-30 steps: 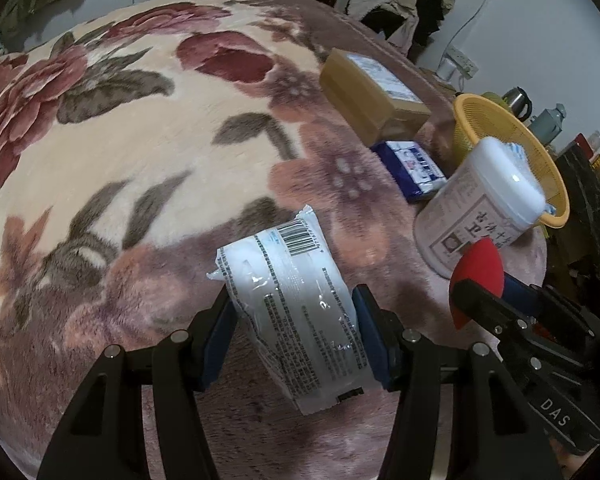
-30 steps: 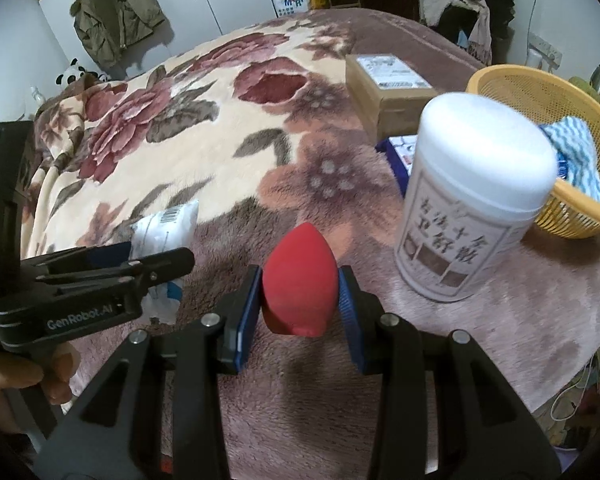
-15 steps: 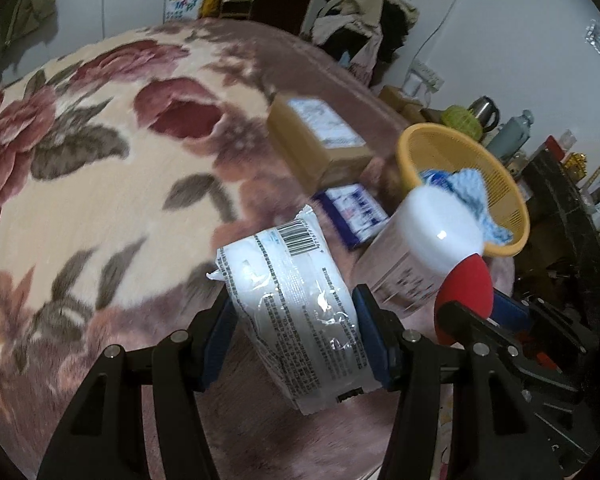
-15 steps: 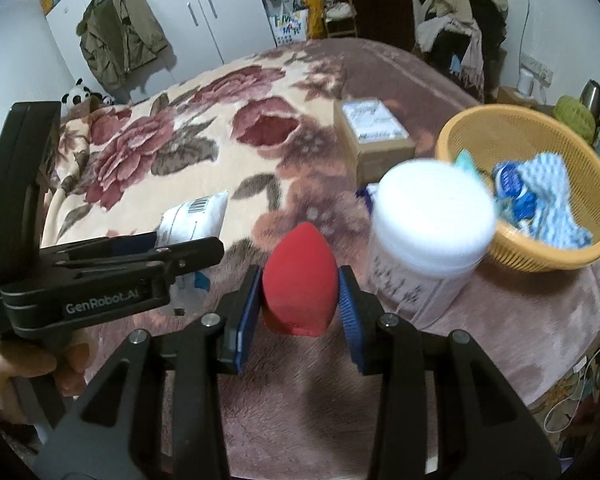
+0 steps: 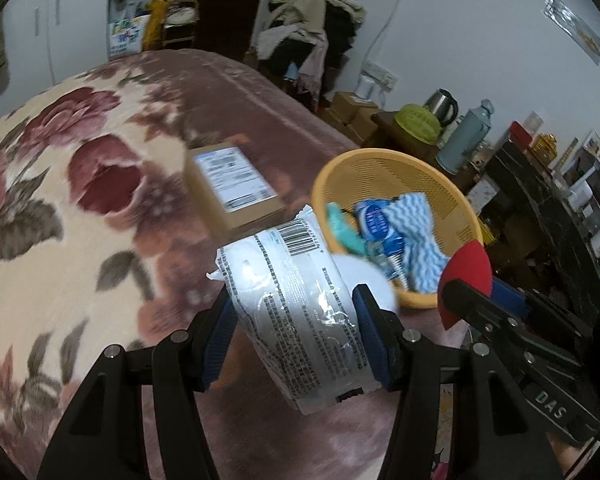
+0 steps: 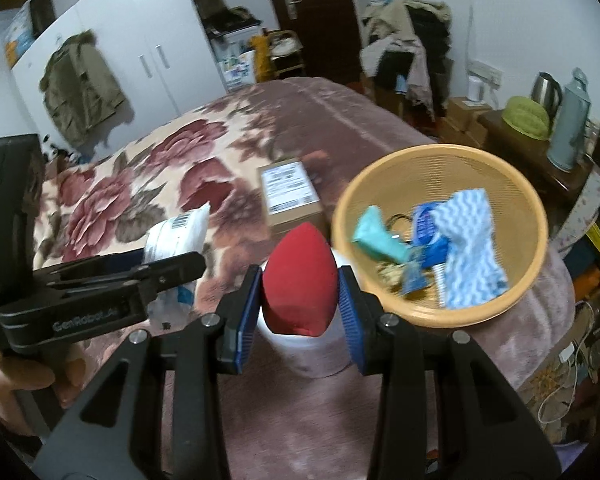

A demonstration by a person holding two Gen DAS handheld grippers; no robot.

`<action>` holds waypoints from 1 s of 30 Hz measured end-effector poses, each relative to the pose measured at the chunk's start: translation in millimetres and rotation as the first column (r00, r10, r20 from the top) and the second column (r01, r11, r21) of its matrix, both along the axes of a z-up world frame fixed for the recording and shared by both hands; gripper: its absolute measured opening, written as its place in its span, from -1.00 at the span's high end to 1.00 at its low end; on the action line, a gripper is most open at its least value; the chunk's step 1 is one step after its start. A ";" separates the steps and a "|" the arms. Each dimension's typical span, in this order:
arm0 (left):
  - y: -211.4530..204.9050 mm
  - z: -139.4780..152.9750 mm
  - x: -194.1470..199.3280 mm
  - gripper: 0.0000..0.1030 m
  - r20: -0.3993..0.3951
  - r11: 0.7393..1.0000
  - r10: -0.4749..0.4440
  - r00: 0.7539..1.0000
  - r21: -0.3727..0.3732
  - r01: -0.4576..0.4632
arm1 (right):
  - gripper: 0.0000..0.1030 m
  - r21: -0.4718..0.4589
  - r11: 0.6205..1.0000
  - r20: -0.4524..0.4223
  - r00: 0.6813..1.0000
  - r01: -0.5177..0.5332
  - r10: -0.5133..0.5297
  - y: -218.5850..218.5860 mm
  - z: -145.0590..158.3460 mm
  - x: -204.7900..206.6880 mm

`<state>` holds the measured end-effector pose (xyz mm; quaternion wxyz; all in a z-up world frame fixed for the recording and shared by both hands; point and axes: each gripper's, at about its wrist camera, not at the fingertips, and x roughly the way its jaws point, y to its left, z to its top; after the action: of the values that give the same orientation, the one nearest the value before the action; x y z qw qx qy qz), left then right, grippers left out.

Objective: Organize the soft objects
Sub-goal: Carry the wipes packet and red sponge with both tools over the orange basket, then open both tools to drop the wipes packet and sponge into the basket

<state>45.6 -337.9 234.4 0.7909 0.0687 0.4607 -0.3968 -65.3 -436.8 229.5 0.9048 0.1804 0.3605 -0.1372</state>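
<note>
White packet (image 5: 296,312) clamped in left tongs (image 5: 296,344); red sponge (image 6: 300,284) (egg-shaped) pinched in right tongs (image 6: 300,300).

I see red sponge (image 6: 300,276) | white packet (image 5: 296,312), black print | orange basket (image 6: 512,184) | blue-white wavy cloth (image 6: 468,248) | bed blanket (image 5: 60,200) cream, maroon roses | brown box (image 5: 236,196) | claw pads (image 6: 350,304) blue
</note>
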 end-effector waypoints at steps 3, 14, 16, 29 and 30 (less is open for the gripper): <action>-26.2 4.1 0.3 -0.15 0.001 1.000 -0.031 1.000 -0.001 0.031 | 0.25 0.006 0.999 -0.005 0.999 0.033 -0.033 -20.1 -0.9 -1.2; -113.9 4.5 6.1 -0.15 -0.020 0.993 -0.115 0.993 -0.014 0.115 | 0.25 0.046 0.992 -0.029 0.993 0.115 -0.114 -87.0 -15.7 -3.3; -126.9 1.0 8.5 -0.15 -0.026 0.992 -0.126 0.992 -0.019 0.125 | 0.25 0.050 0.992 -0.033 0.992 0.119 -0.118 -93.4 -18.5 -0.8; -176.5 -28.8 30.0 -0.15 -0.062 0.990 -0.140 0.988 -0.001 0.140 | 0.25 0.096 0.985 -0.057 0.989 0.145 -0.140 -129.4 -45.0 19.8; -178.8 -31.5 32.0 -0.15 -0.068 0.990 -0.139 0.988 -0.001 0.139 | 0.24 0.101 0.984 -0.059 0.988 0.146 -0.141 -131.4 -47.3 20.9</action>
<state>77.6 -516.6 202.9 0.7451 0.0887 0.4822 -0.4521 -44.4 -568.1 182.1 0.8722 0.2494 0.3766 -0.1875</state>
